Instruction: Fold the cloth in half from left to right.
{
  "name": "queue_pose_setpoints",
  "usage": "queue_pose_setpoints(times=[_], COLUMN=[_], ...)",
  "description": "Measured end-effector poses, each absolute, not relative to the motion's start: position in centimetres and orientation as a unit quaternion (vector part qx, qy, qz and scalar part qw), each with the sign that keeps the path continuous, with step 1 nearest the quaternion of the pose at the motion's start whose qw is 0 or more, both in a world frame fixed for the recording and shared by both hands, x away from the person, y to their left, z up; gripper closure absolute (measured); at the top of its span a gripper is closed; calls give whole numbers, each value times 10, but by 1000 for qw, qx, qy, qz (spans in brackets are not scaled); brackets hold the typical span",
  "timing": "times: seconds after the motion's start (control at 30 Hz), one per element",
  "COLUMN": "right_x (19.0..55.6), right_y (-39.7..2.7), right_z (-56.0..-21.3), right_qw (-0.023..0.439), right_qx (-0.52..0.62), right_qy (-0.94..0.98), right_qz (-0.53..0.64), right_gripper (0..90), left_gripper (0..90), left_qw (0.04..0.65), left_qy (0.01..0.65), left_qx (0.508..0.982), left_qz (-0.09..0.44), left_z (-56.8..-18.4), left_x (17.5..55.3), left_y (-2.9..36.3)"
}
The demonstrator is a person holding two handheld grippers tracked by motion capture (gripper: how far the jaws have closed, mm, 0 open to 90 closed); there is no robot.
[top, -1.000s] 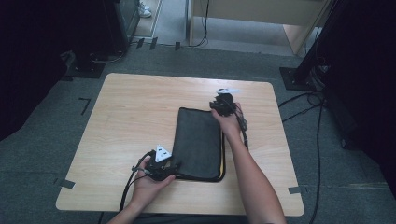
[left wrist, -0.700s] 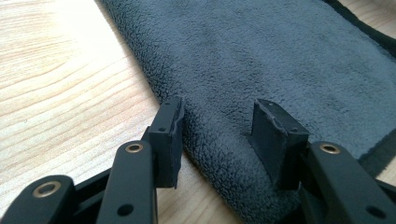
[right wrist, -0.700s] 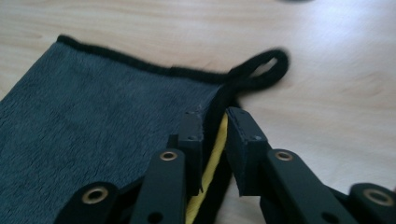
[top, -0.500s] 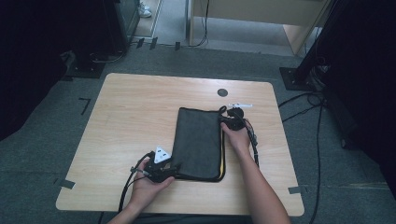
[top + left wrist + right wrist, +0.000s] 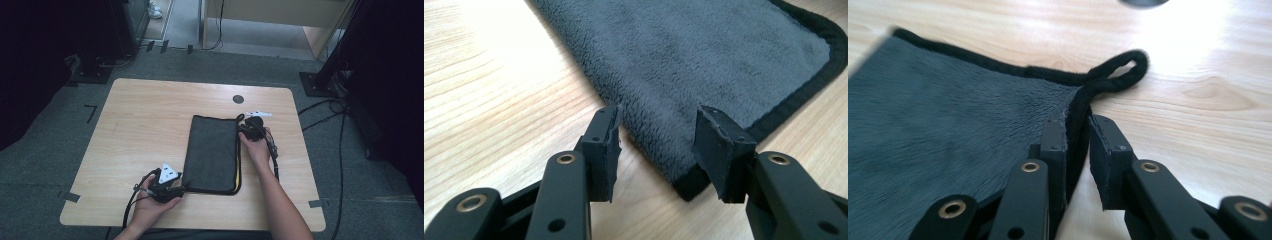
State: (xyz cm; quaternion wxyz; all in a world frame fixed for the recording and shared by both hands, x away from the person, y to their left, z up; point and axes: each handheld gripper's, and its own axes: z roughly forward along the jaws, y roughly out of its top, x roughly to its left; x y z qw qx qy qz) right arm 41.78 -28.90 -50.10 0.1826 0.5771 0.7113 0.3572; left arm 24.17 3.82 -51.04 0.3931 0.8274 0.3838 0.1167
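High view, left gripper [image 5: 176,189]: at the near left corner of one folded dark towel [image 5: 212,152]; jaw gap too small to judge here
High view, right gripper [image 5: 245,131]: at the towel's far right edge, beside its loop
High view, towel: long axis runs away from the person on the table [image 5: 145,125]; one round dark disc [image 5: 238,99] lies beyond the right gripper
Left gripper view: jaws stand partly open, straddling the towel's [image 5: 704,55] corner; pads not pressing it
Right gripper view: jaws narrow, having just been opening, the towel's [image 5: 948,145] black hem between them; one loop [image 5: 1120,72] lies just ahead
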Motion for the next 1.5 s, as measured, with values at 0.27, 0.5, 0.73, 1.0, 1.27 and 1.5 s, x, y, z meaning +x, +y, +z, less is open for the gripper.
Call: queue_pose_setpoints(times=[0.27, 0.5, 0.73, 1.0, 1.27, 1.5], right_x=[339, 269, 239, 226, 218, 207], right_y=[-294, -288, -280, -279, -275, -284], right_z=[-486, -495, -505, -510, -511, -499], right_qw=[180, 137, 95, 71, 86, 89], right_qx=[551, 542, 549, 567, 563, 567], right_qy=[719, 735, 728, 709, 715, 704], right_qz=[383, 383, 399, 413, 407, 419], right_gripper=[770, 788, 787, 762, 895, 897], left_gripper=[528, 532, 535, 534, 537, 544], left_qw=[398, 400, 396, 392, 395, 399], left_qy=[383, 374, 366, 360, 360, 356], left_qx=[826, 829, 835, 839, 837, 837], left_qz=[115, 115, 112, 116, 118, 114], left_z=[-509, -506, -508, -510, -509, -509], left_x=[239, 232, 229, 227, 227, 227], left_y=[47, 46, 43, 43, 43, 43])
